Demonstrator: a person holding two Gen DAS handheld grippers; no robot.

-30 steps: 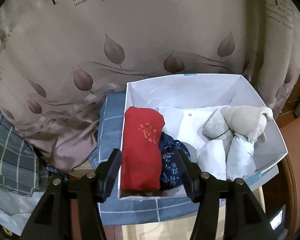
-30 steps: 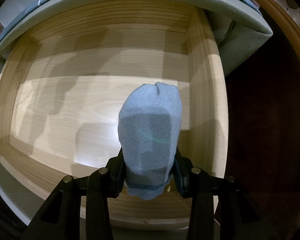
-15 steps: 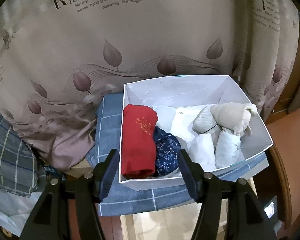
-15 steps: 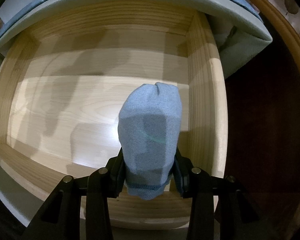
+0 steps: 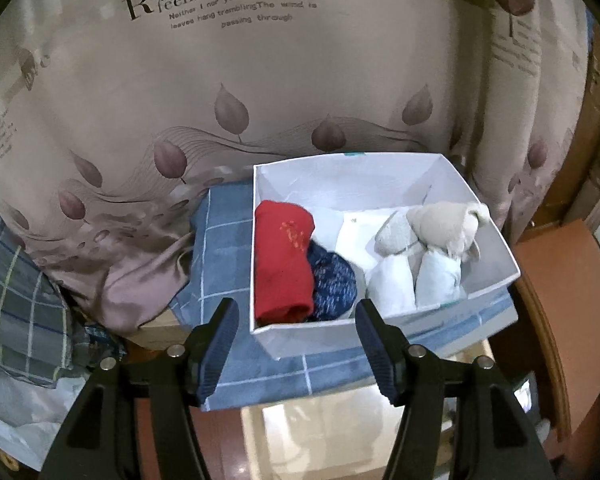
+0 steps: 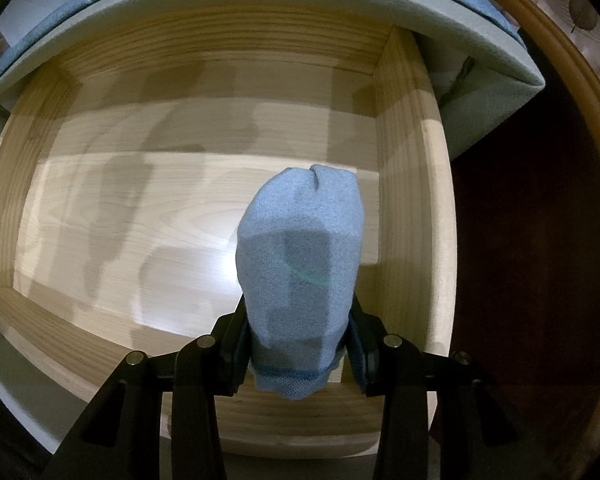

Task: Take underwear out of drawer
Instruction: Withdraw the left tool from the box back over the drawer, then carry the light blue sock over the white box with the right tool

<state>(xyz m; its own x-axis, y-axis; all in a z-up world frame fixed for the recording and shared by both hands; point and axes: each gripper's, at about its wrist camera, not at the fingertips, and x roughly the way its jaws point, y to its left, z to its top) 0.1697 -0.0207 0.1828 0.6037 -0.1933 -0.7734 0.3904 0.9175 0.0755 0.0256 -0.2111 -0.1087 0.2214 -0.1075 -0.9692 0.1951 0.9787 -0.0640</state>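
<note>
Since the earlier frame we see our left tongs (image 5: pixel 293 322) drawn back and up from the white box (image 5: pixel 388 330): a second ago their tips flanked the red rolled garment (image 5: pixel 283 265), and now they hang short of the box's near wall, jaws having just been opening and standing wide with nothing between them. In the left wrist view the box sits on a blue checked cloth (image 5: pixel 228 248) before a beige curtain (image 5: pixel 180 92) printed with leaves and lettering. The red roll lies along the box's left wall, a dark blue patterned bundle (image 5: pixel 334 282) touches its right side, and farther right lie two white rolls (image 5: pixel 414 280) with a beige and grey bundle (image 5: pixel 440 228) resting above them. A plaid fabric (image 5: pixel 12 304) shows at the far left. In the right wrist view little has changed: our right tongs (image 6: pixel 298 346) point steeply down into the open wooden drawer (image 6: pixel 408 208) and are clamped narrowly on a light blue rolled piece of underwear (image 6: pixel 300 256), held by its lower end. The roll stands up from the jaws over the drawer's bare floor, nearer the right wall; we cannot tell whether it touches the floor.
</note>
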